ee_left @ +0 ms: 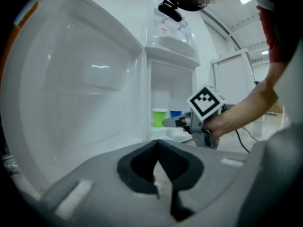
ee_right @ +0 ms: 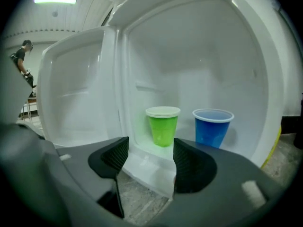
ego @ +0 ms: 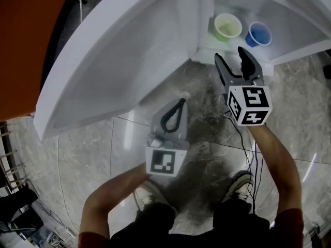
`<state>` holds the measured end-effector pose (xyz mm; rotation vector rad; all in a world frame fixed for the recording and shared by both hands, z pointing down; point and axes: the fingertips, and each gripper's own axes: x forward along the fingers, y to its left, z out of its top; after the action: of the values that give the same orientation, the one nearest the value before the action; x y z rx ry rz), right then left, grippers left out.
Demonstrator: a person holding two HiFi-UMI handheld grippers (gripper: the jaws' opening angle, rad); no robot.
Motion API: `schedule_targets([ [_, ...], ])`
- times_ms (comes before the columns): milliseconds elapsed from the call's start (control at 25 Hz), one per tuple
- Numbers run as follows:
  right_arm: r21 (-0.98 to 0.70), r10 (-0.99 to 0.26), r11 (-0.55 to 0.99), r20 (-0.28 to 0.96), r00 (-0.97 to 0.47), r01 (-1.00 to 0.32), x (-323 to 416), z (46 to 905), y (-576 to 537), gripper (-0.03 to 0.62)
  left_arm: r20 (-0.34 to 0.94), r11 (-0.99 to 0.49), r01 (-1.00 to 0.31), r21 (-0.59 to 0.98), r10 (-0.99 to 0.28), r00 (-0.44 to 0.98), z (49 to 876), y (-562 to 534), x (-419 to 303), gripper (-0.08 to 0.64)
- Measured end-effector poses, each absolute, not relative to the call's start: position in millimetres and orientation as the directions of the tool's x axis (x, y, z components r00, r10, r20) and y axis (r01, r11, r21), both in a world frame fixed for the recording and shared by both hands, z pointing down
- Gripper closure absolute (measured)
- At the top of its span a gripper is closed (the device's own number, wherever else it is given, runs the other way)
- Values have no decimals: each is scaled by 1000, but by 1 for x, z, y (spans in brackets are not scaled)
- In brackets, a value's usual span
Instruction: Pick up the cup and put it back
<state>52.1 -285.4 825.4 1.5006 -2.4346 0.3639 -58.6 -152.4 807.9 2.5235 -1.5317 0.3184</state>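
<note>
Right gripper (ee_right: 150, 161) spread wide, pinching nothing. Upright green plastic cup (ee_right: 163, 125) just ahead, pretty much lined up with the gap, not touching.

text: none legible | labels: none legible | numbers: none legible | brands: none legible

A: Entry one, fridge (ee_right: 203, 56) lining?
B: White plastic, smooth, glossy.
A: The cups?
B: The green cup (ee_right: 163, 126) and blue cup (ee_right: 212, 126) are thin plastic, smooth, with a slight sheen.
A: And the floor (ego: 93, 138)?
B: Grey veined stone or tile, polished, reflective.
A: Tools?
B: The right gripper (ee_right: 149, 157) and left gripper (ee_left: 158, 148) have matt grey plastic shells. The right one's black pads (ee_right: 118, 156) are ribbed and look rubbery.
</note>
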Motion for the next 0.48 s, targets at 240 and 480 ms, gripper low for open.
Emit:
schedule_targets([
  [240, -84, -833, 446, 324, -447, -891, 59, 820, -243, 313, 257, -454, -891, 24, -858, 445, 799, -150, -60, 558],
  [480, -120, -838, 417, 332, -432, -901, 80, 815, -208, 313, 234, -457, -889, 19, -863, 449, 788, -146, -60, 559],
])
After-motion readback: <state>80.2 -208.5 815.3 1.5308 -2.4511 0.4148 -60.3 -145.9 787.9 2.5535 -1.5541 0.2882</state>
